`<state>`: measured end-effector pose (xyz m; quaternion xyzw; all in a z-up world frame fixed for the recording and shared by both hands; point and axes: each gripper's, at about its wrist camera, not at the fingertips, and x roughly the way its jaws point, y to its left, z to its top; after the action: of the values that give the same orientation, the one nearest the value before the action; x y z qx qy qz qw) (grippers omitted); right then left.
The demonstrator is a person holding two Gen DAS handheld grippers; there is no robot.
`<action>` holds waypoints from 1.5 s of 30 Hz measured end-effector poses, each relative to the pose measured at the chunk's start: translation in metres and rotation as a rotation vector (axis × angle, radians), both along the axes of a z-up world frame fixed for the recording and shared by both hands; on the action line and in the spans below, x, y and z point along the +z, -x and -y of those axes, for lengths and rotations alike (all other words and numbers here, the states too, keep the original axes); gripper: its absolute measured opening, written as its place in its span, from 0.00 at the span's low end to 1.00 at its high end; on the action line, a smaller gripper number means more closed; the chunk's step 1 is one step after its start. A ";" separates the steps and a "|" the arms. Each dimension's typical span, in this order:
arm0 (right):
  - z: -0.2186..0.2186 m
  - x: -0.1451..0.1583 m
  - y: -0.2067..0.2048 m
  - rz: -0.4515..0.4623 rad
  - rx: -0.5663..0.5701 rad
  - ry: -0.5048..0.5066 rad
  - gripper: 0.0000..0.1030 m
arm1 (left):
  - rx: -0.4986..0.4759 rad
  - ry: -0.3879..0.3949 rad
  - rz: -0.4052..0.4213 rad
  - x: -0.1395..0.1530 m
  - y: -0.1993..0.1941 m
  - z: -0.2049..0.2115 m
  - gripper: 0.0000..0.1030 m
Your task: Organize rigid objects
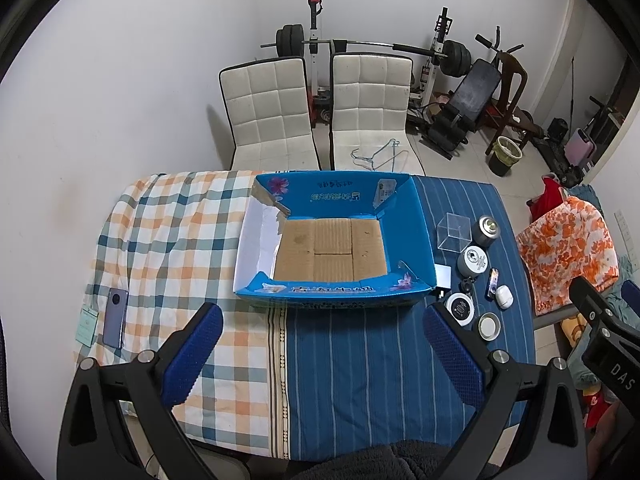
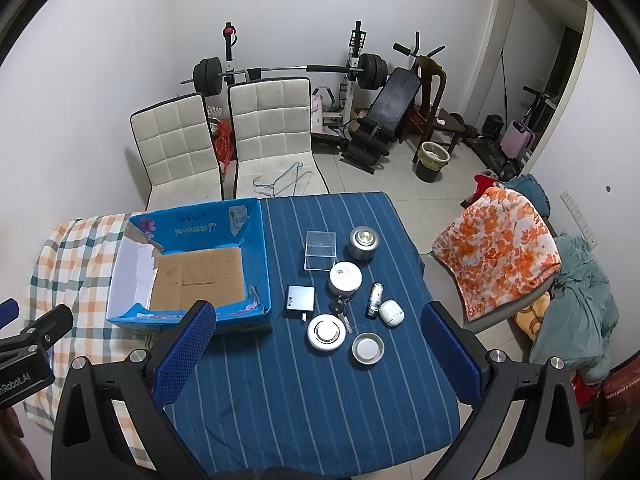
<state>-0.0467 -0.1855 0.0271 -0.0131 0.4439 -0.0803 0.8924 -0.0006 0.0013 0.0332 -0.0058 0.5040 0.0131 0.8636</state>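
An empty blue cardboard box (image 1: 406, 216) (image 2: 256, 240) with a brown floor sits mid-table. To its right on the blue striped cloth lies a cluster: a clear plastic cube (image 2: 320, 250), a metal tin (image 2: 363, 243), a white round jar (image 2: 345, 278), a grey charger block (image 2: 299, 301), keys (image 2: 340, 307), a white disc (image 2: 325, 333), a tin lid (image 2: 368, 348), a small bottle (image 2: 375, 300) and a white earbud case (image 2: 391, 313). My left gripper (image 1: 320, 364) hovers open in front of the box. My right gripper (image 2: 318, 354) hovers open, nothing between its fingers, just short of the cluster.
A phone (image 1: 115, 318) and a card (image 1: 86, 326) lie on the checked cloth at the left. Two white chairs (image 1: 316, 112) stand behind the table, gym gear beyond. A chair draped with orange floral fabric (image 2: 496, 252) stands to the right.
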 end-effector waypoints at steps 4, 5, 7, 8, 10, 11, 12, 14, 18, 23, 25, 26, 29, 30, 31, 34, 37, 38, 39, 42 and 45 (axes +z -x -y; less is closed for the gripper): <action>0.000 0.000 0.000 -0.001 -0.001 -0.001 1.00 | 0.001 0.000 -0.001 0.000 -0.001 0.000 1.00; 0.000 0.000 0.000 -0.001 -0.001 -0.002 1.00 | 0.000 0.001 -0.002 0.000 -0.001 0.001 1.00; 0.001 -0.001 0.001 -0.002 -0.003 -0.002 1.00 | -0.002 0.000 -0.005 -0.002 -0.001 0.002 1.00; 0.002 -0.001 0.001 -0.002 -0.004 -0.005 1.00 | -0.004 -0.001 -0.006 -0.002 -0.001 0.003 1.00; 0.007 -0.004 -0.001 -0.017 -0.009 -0.031 1.00 | -0.009 0.001 -0.011 -0.004 -0.003 0.007 1.00; 0.010 -0.005 -0.002 -0.023 -0.013 -0.040 1.00 | -0.012 0.003 -0.013 -0.006 -0.004 0.009 1.00; 0.015 -0.009 -0.004 -0.033 -0.023 -0.050 1.00 | -0.016 0.005 -0.017 -0.008 -0.006 0.012 1.00; 0.027 -0.015 -0.007 -0.053 -0.045 -0.072 1.00 | -0.030 0.008 -0.022 -0.013 -0.006 0.021 1.00; 0.061 -0.034 -0.020 -0.096 -0.113 -0.106 1.00 | -0.079 0.013 -0.035 -0.023 -0.023 0.047 1.00; 0.119 -0.071 -0.063 -0.159 -0.197 -0.148 1.00 | -0.155 0.027 -0.076 -0.048 -0.068 0.094 1.00; 0.138 -0.088 -0.086 -0.180 -0.211 -0.157 1.00 | -0.176 0.030 -0.093 -0.065 -0.096 0.118 1.00; 0.148 -0.097 -0.099 -0.189 -0.218 -0.155 1.00 | -0.179 0.028 -0.102 -0.072 -0.107 0.129 1.00; 0.176 -0.133 -0.144 -0.227 -0.210 -0.152 1.00 | -0.199 0.057 -0.159 -0.105 -0.149 0.166 1.00; 0.186 -0.150 -0.163 -0.246 -0.212 -0.149 1.00 | -0.206 0.057 -0.180 -0.116 -0.164 0.179 1.00; 0.196 -0.164 -0.176 -0.269 -0.216 -0.152 1.00 | -0.218 0.052 -0.208 -0.133 -0.184 0.196 1.00; 0.221 -0.203 -0.220 -0.308 -0.210 -0.201 1.00 | -0.238 0.020 -0.258 -0.174 -0.221 0.231 1.00; 0.241 -0.237 -0.256 -0.323 -0.197 -0.170 0.97 | -0.226 0.024 -0.319 -0.219 -0.252 0.250 1.00; 0.248 -0.251 -0.268 -0.342 -0.187 -0.182 0.97 | -0.214 0.023 -0.346 -0.234 -0.258 0.252 0.99; 0.254 -0.262 -0.278 -0.362 -0.183 -0.204 0.96 | -0.209 0.031 -0.378 -0.250 -0.265 0.254 0.98; 0.267 -0.283 -0.297 -0.391 -0.184 -0.221 0.96 | -0.199 0.048 -0.452 -0.282 -0.274 0.260 0.88; 0.272 -0.292 -0.307 -0.396 -0.183 -0.222 0.96 | -0.215 0.044 -0.486 -0.302 -0.278 0.271 0.88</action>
<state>0.2602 -0.4574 -0.2646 0.1100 0.6158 -0.1075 0.7728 0.2778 -0.2698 -0.2688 0.0323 0.6944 -0.0888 0.7134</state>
